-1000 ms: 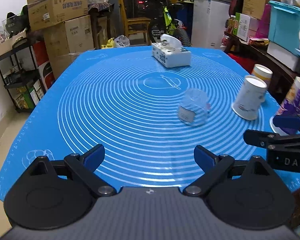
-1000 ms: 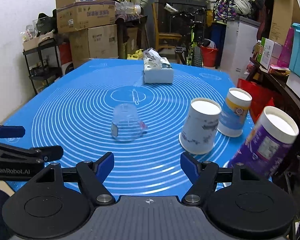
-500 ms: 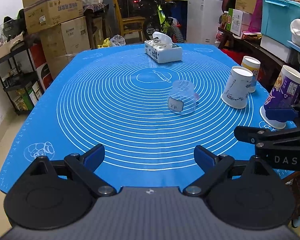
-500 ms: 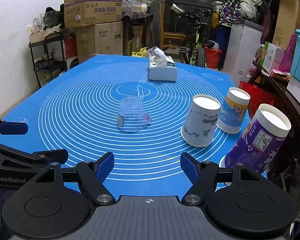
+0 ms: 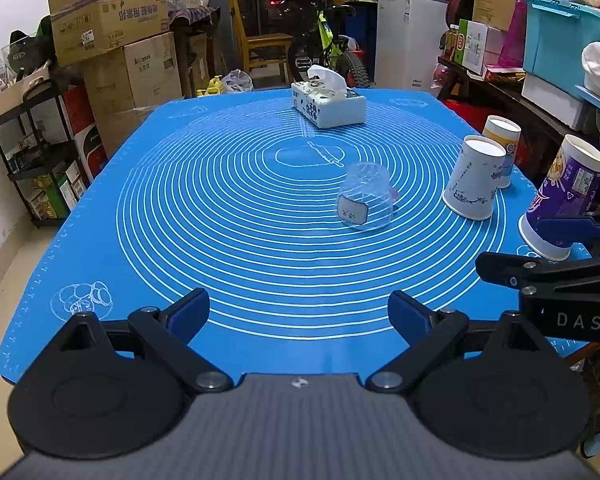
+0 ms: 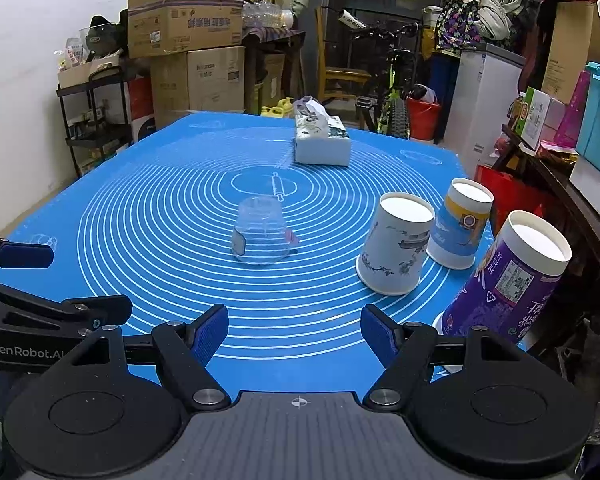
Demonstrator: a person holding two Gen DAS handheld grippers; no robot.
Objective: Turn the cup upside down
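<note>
A clear plastic cup (image 5: 365, 196) with a small white label stands upside down near the middle of the blue mat (image 5: 220, 216); it also shows in the right wrist view (image 6: 261, 235). My left gripper (image 5: 299, 312) is open and empty, low over the mat's near edge, well short of the cup. My right gripper (image 6: 294, 334) is open and empty, also near the front edge; its fingers (image 5: 568, 229) show at the right of the left wrist view. The left gripper's fingers (image 6: 24, 256) show at the left of the right wrist view.
Three paper cups stand upside down along the mat's right side: a white one (image 6: 398, 254), a blue-and-yellow one (image 6: 460, 226) and a purple one (image 6: 508, 276). A tissue box (image 6: 320, 142) sits at the far middle. Cardboard boxes, a shelf and a bicycle stand beyond the table.
Both grippers have drawn back from the cups and risen a little, so the clear cup looks farther away. Both stay open and empty. Nothing on the mat has moved.
</note>
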